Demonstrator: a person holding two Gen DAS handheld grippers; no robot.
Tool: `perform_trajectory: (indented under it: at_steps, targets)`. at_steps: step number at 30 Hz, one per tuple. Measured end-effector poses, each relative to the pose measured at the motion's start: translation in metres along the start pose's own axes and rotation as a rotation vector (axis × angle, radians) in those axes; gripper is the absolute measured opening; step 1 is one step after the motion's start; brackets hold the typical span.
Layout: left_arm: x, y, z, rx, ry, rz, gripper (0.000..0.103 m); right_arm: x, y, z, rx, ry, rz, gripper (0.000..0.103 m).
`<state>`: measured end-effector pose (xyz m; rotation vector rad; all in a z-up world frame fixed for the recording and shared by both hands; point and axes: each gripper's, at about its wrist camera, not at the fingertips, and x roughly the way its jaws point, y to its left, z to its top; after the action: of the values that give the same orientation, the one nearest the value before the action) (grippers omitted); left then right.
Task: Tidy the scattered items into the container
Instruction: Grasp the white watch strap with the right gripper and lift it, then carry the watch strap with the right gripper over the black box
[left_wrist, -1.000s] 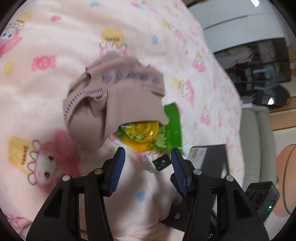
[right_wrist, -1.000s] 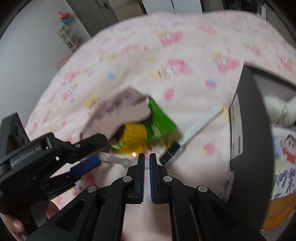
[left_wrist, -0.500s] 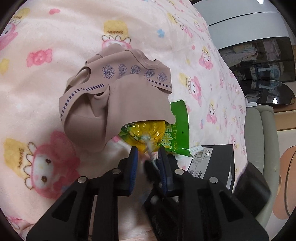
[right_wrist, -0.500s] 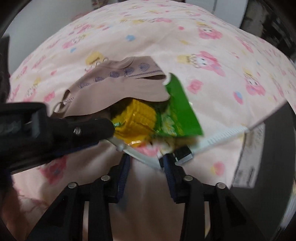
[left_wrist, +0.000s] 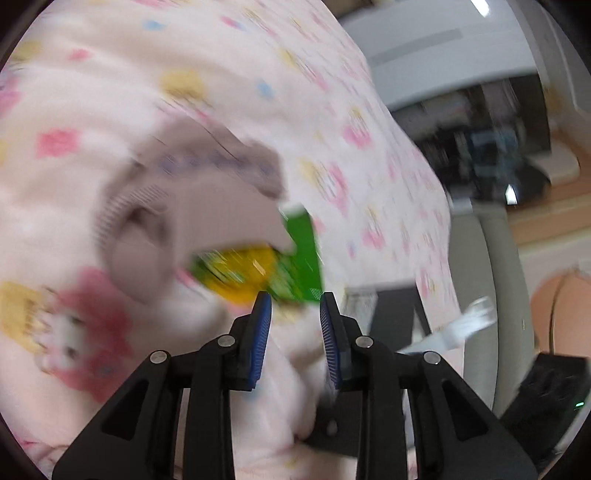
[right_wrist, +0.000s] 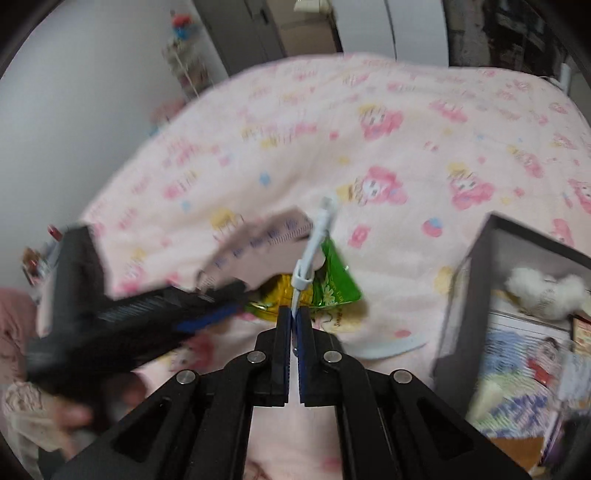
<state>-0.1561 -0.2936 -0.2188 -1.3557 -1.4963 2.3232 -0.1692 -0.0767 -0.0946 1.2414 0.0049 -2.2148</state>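
Strap (right_wrist: 309, 254), pale, thin and limp, hangs pinched in our right gripper (right_wrist: 293, 325) above the bed, so we judge it light and floppy, best gripped mid-length, while our left gripper (left_wrist: 295, 325), jaws opening and empty, hovers near the snack packet (left_wrist: 266, 273).

A pink blanket (right_wrist: 424, 147) printed with cartoon figures is spread over the whole bed. A plain pale wall (right_wrist: 92, 92) is seen behind it, with a narrow, blurred shelf rack (right_wrist: 184, 62) set against it. Grey cabinet doors (right_wrist: 236, 33) are seen further back. A dark glass-fronted unit (left_wrist: 491, 136) stands beside the bed.
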Motion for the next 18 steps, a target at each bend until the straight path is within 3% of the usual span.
perform_trajectory:
  at_steps: [3, 6, 10, 13, 18]
  targets:
    - [0.017, -0.015, -0.015, 0.040, 0.095, -0.035, 0.026, -0.039, -0.020, -0.011, 0.066, -0.057, -0.003, 0.001]
    - [0.022, -0.038, -0.027, 0.130, 0.108, -0.023, 0.026, -0.061, -0.052, -0.026, 0.173, -0.061, 0.053, 0.002]
    - [0.028, -0.063, -0.041, 0.198, 0.157, -0.072, 0.034, -0.082, -0.086, -0.045, 0.271, -0.085, 0.022, 0.002]
    - [0.033, -0.080, -0.059, 0.266, 0.176, -0.078, 0.034, -0.094, -0.105, -0.056, 0.329, -0.115, 0.044, 0.002]
    - [0.046, -0.078, -0.069, 0.193, 0.224, -0.135, 0.041, -0.103, -0.118, -0.068, 0.346, -0.136, 0.029, 0.002]
